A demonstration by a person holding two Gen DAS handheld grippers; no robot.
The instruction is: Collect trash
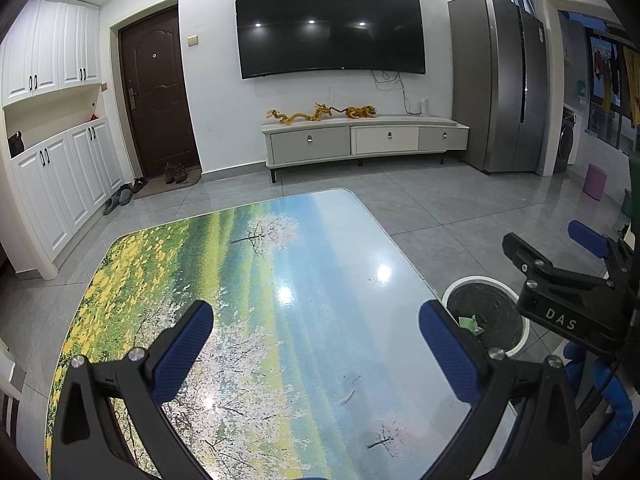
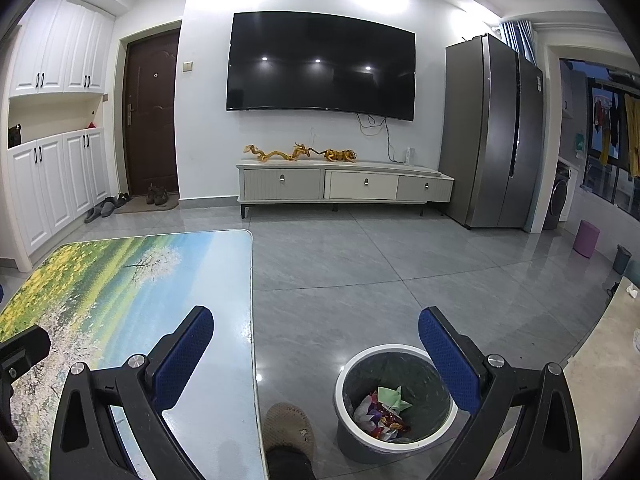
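A round bin [image 2: 396, 400] with a white rim and grey liner stands on the floor to the right of the table; it also shows in the left wrist view [image 1: 486, 316]. Inside lie crumpled wrappers and a pale green paper [image 2: 384, 414]. My right gripper [image 2: 316, 360] is open and empty above the table's right edge and the bin. My left gripper [image 1: 316, 352] is open and empty above the table [image 1: 248, 280], which has a printed landscape top. The right gripper's black body [image 1: 568, 300] shows at the right of the left wrist view.
A slippered foot [image 2: 288, 428] stands between table and bin. A TV cabinet [image 2: 344, 184], a fridge [image 2: 492, 136] and white cupboards [image 2: 52, 184] line the walls. A pale countertop [image 2: 604, 368] lies at the right. A purple stool [image 2: 586, 238] stands far right.
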